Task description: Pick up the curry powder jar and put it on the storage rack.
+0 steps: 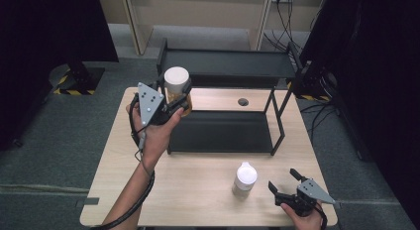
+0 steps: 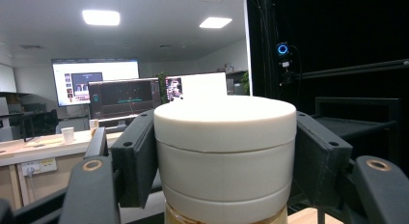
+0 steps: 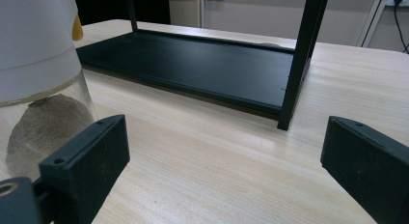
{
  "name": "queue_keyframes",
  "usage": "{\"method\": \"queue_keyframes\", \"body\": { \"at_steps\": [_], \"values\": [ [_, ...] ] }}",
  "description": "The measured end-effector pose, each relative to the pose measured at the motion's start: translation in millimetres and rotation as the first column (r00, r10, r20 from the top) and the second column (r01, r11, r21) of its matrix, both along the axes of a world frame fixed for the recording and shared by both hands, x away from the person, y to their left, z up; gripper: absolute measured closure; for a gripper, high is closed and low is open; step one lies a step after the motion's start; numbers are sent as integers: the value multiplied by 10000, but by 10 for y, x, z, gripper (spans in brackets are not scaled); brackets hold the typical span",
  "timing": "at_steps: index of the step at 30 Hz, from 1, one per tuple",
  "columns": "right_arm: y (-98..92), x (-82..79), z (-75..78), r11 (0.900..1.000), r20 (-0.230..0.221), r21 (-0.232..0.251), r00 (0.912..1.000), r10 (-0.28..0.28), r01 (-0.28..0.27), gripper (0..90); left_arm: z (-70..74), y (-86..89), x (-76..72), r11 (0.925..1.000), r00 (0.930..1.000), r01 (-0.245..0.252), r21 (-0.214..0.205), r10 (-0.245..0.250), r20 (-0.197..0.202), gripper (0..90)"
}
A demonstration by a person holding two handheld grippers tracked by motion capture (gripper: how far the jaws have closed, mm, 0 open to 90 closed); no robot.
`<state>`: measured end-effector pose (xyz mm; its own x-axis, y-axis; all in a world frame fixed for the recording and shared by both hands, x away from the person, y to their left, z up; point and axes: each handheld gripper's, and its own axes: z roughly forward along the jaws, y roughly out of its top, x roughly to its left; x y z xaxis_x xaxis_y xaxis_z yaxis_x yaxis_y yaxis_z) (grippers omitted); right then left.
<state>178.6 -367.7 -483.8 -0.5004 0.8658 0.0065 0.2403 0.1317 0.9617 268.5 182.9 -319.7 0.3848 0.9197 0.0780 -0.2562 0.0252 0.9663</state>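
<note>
My left gripper is shut on a jar with a white lid and holds it up in the air at the left end of the black two-tier rack. In the left gripper view both jaws press on the sides of the white lid, and a brownish jar body shows below it. A second white-lidded jar stands on the table near the front. My right gripper rests open just right of it. In the right gripper view this jar is clear glass with grey powder inside, at the far left, outside the jaws.
The rack's lower shelf lies flat on the light wooden table. A black rack leg stands ahead of my right gripper. A round hole is in the tabletop behind the shelf. Dark curtains flank the table.
</note>
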Motion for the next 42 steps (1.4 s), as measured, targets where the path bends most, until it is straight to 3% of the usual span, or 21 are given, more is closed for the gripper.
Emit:
{"method": "queue_keyframes", "body": {
  "at_steps": [42],
  "values": [
    [0, -3, -5, 10000, 41, -7, 10000, 12, -12, 36, 418, -61, 173, 9995, 9994, -256, -173, 260, 231, 335]
  ]
}}
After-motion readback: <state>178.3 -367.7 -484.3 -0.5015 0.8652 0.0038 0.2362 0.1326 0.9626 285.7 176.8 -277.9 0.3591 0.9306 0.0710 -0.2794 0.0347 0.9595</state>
